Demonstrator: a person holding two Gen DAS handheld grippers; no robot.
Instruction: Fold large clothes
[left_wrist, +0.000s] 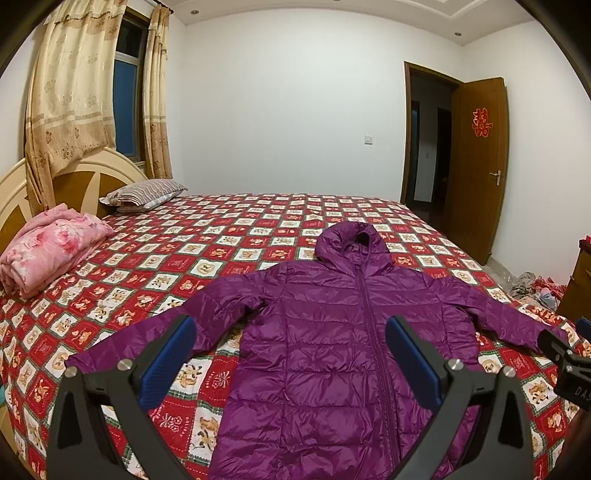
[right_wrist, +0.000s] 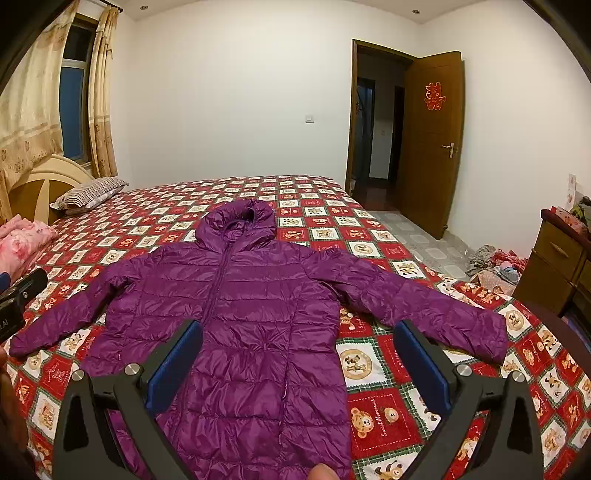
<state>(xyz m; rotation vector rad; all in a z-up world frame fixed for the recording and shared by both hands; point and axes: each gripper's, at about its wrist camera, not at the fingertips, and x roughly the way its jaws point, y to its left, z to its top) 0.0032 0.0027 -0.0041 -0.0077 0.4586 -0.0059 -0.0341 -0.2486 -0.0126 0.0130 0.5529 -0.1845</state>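
**Two grippers wide open over a purple coat**

One purple hooded puffer jacket (left_wrist: 332, 332) lies flat and zipped on the bed (left_wrist: 229, 236), sleeves spread, hood pointing away beyond the fingertips. Left gripper (left_wrist: 288, 350) hangs above its body, fingers spread wide, holding nothing. Right gripper (right_wrist: 299, 354) likewise gapes empty, one blue pad (right_wrist: 424, 362) beside the sleeve. Quilt squares near that pad read "Sweet Memories". Far ahead, a door (right_wrist: 432, 140) bears red characters.

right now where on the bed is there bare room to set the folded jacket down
Free: the wide stretch of bedspread beyond the purple jacket's hood, toward the wall. Crowded: the headboard end, with the striped pillow and pink quilt. The jacket's spread sleeves fill the near part.
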